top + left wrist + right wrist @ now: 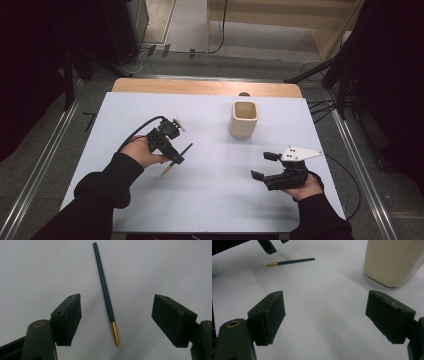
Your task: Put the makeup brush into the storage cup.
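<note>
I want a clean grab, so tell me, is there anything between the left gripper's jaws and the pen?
Nothing. In the left gripper view the left gripper stands open over the pen, with bare white table around it.

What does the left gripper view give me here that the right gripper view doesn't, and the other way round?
Left gripper view: the pen lies flat on the table, straight between the open jaws of the left gripper, gold tip nearest the camera. Right gripper view: the cream cup stands upright at upper right, beyond the open right gripper, which holds nothing. Both show the pen on the white table, untouched.
</note>
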Tool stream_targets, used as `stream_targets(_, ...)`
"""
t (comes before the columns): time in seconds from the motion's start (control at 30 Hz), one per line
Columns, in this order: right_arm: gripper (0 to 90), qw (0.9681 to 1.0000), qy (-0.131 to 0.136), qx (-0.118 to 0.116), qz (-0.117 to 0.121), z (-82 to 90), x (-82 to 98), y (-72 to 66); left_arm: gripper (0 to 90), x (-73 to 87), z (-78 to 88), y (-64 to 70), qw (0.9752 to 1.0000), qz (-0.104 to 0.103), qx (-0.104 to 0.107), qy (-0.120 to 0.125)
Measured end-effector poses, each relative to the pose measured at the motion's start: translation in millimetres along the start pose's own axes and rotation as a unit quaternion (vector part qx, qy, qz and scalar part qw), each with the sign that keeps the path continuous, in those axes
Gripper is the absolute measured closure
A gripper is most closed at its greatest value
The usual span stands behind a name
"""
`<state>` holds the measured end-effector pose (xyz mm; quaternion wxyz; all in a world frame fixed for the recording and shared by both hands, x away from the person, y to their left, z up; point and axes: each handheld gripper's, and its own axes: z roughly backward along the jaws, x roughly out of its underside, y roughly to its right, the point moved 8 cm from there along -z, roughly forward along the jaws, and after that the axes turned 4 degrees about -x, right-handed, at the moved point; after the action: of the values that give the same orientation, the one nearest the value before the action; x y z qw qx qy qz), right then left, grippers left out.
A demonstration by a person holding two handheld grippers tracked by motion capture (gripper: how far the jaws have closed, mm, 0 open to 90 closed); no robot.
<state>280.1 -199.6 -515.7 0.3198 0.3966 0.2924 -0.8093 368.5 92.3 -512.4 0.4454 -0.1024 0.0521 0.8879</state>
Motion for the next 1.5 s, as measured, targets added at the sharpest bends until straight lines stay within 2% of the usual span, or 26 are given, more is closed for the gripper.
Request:
stream_targets(0.03, 16.9, 1.0000, -0.001, 0.000, -0.002, -0.1, 0.2, 0.0, 24.4, 0.9, -2.7, 0.1, 0.9999, 0.003, -0.002, -0.012)
stream_targets(0.13, 16.9, 1.0000, -0.001, -0.001, -0.005, -0.4, 0.5, -0.2, 23.9, 1.5, -6.3, -0.5, 0.9997, 0.006, -0.006, -0.022)
stream_targets(0.33, 16.7, 0.9999, -0.002, -0.001, -0.014, -1.1, 1.2, 0.7, 25.2, 1.8, -11.0, 0.2, 0.9996, 0.011, -0.014, -0.024)
stream_targets(0.67, 16.7, 0.9999, -0.003, -0.001, -0.015, -1.0, 1.3, 0.8, 26.4, 8.1, -25.3, 0.2, 0.9991, 0.018, -0.016, -0.034)
stream_targets(0.9, 16.6, 0.9999, -0.004, 0.000, -0.014, -1.0, 1.6, 0.9, 27.3, 11.2, -32.5, 0.6, 0.9988, 0.015, -0.019, -0.043)
stream_targets(1.03, 16.6, 0.9999, -0.004, 0.001, -0.013, -1.0, 1.6, 1.5, 27.6, 13.5, -38.8, -0.7, 0.9979, 0.013, -0.038, -0.051)
stream_targets(1.13, 16.6, 0.9999, -0.004, 0.001, -0.013, -1.0, 1.7, 1.4, 29.2, 13.8, -41.5, 0.0, 0.9976, 0.019, -0.045, -0.048)
stream_targets(1.33, 16.6, 0.9999, -0.007, 0.002, -0.015, -1.4, 2.2, 1.5, 31.9, 14.2, -42.0, 0.4, 0.9972, 0.018, -0.058, -0.044)
stream_targets(1.5, 16.6, 0.9998, -0.010, 0.003, -0.015, -1.7, 2.7, 1.7, 33.5, 14.3, -41.4, 1.5, 0.9968, 0.018, -0.062, -0.047)
